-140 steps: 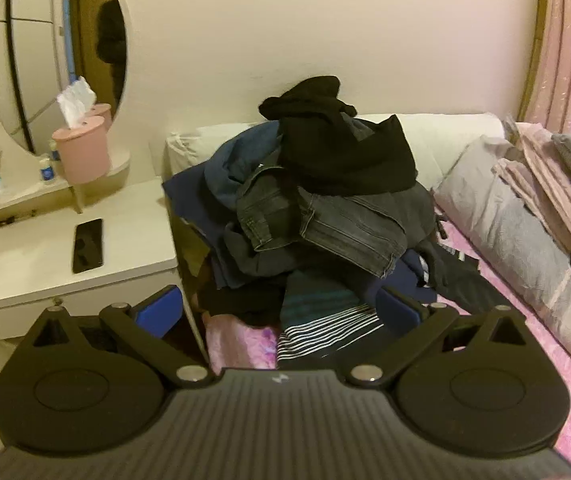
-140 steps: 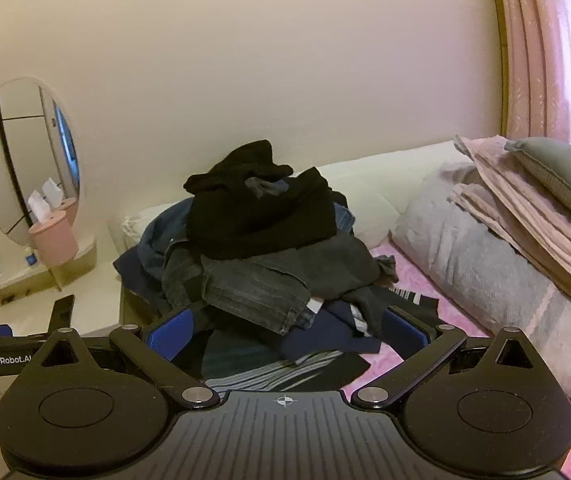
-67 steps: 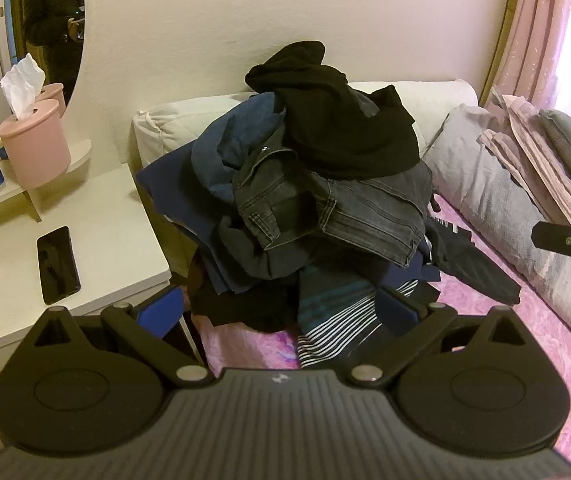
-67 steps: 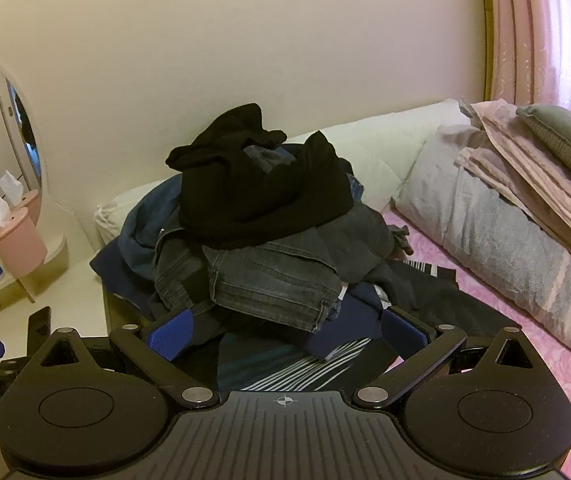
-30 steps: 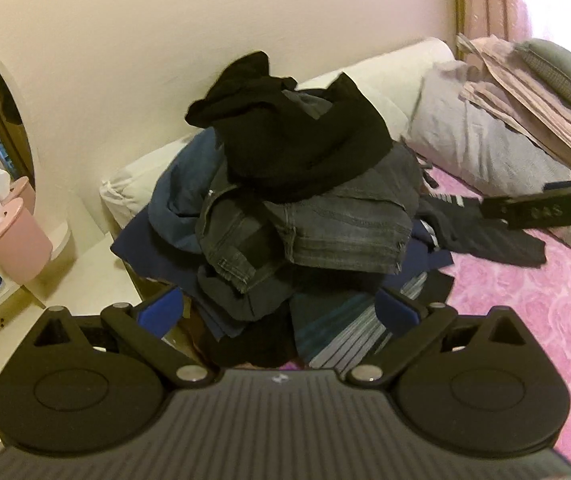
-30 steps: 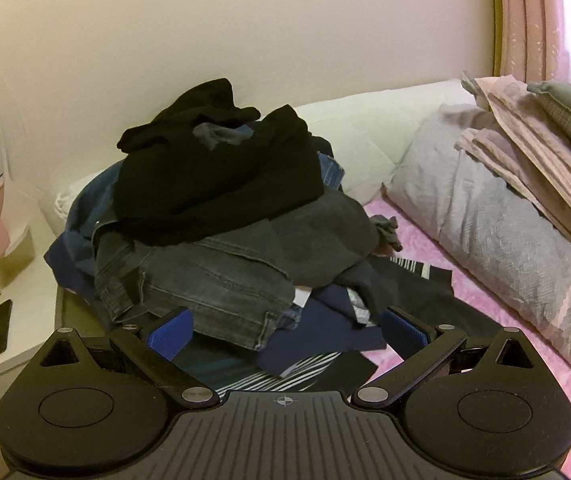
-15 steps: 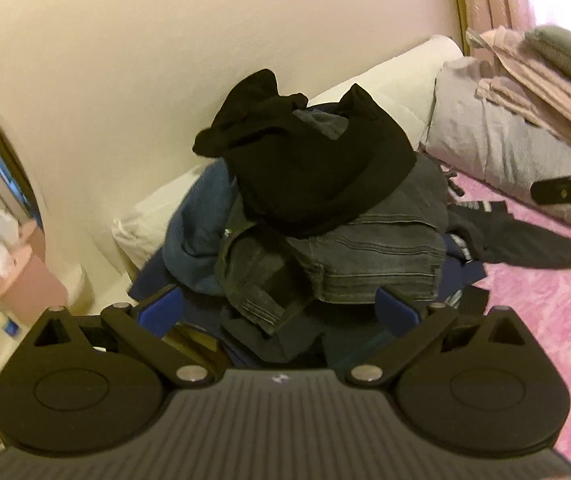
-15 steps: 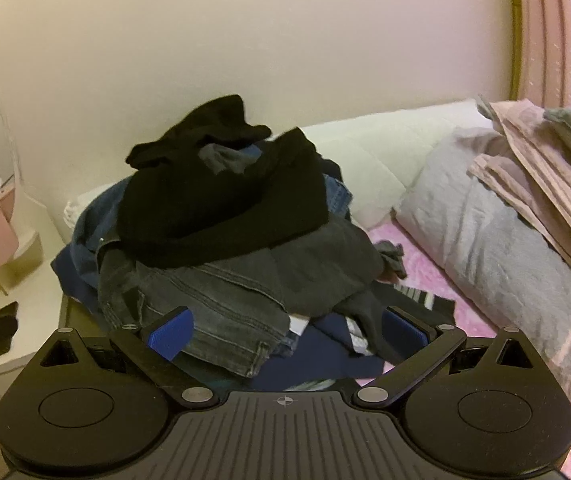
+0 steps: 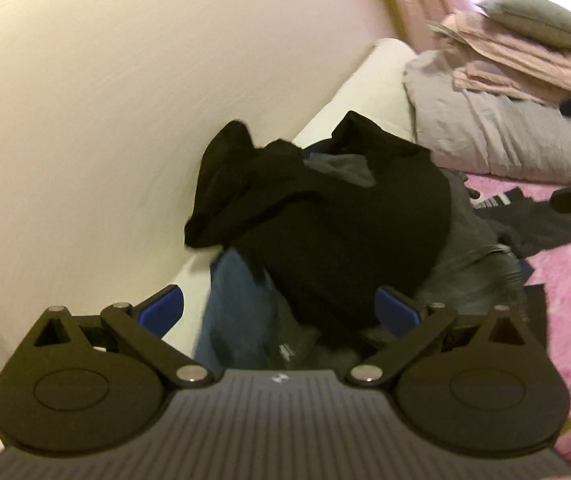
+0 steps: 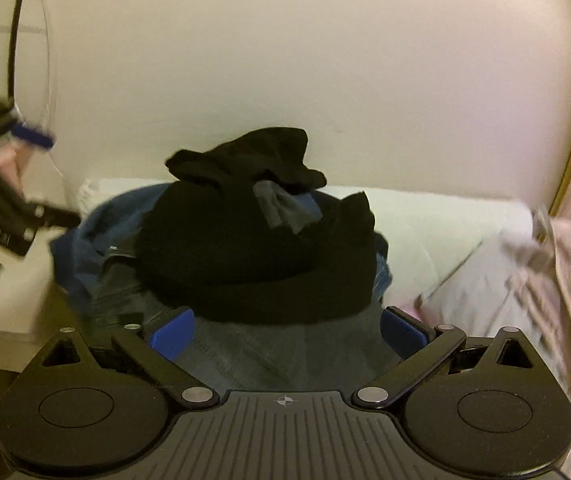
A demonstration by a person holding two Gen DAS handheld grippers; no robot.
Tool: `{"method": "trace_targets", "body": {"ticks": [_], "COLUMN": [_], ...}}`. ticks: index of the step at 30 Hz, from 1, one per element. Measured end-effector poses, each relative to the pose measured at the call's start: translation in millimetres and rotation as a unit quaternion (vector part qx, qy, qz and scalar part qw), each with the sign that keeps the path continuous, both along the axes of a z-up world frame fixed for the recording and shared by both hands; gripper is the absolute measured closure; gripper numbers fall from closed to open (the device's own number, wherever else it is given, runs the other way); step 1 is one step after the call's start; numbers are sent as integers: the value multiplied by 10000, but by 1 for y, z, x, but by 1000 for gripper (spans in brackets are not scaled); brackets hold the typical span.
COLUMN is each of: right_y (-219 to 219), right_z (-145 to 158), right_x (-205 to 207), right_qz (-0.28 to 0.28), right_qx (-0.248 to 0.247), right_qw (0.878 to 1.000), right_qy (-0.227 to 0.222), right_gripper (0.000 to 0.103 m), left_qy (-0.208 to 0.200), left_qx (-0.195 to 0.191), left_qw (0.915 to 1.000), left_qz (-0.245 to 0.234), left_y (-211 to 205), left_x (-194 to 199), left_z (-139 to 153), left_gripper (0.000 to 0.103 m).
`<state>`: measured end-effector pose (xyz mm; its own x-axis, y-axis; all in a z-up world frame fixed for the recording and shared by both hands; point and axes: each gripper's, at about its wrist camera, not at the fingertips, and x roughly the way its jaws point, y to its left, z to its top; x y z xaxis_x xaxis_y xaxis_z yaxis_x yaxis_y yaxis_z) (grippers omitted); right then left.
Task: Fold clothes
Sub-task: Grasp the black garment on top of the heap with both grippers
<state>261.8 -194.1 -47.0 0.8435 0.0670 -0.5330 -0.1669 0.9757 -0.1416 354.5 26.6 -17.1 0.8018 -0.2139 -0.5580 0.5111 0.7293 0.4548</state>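
Here the left claw (image 9: 279, 312) hangs spread wide, blue pads apart and pinching nothing, close over the pile of clothes (image 9: 325, 248) heaped on the bed (image 9: 565, 280) against the cream headboard (image 9: 369, 80). A black garment (image 10: 253, 248) tops the pile, with grey jeans (image 10: 285, 356) and blue cloth under it. The right claw (image 10: 285, 330) is likewise spread and empty, just in front of the black garment. Grey pillows (image 9: 493, 136) lie beyond on the right, both views blurred
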Motion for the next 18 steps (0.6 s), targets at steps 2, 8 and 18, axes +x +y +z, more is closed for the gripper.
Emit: {"method": "trace_targets", "body": {"ticks": [2,8,18], "right_y": [8,25,37], "right_z": [-6,-23,-57], "right_x": [25,99,167], "right_qz": [17,162,788], "right_qx": [-225,-835,-1809], "right_qw": [9997,9962,9773], "right_qy": [41,202,773], "right_gripper": [1,1,2], "left_qy": [12,-95,25], "left_qx": [15,403,1097], "left_qw": [9997,9945,9767], "left_qz": [-261,-965,-1844], "left_y": [5,2,1], "left_x": [36,128,213], "left_z": [-3,-23,-46], "left_gripper": [3,5,15]}}
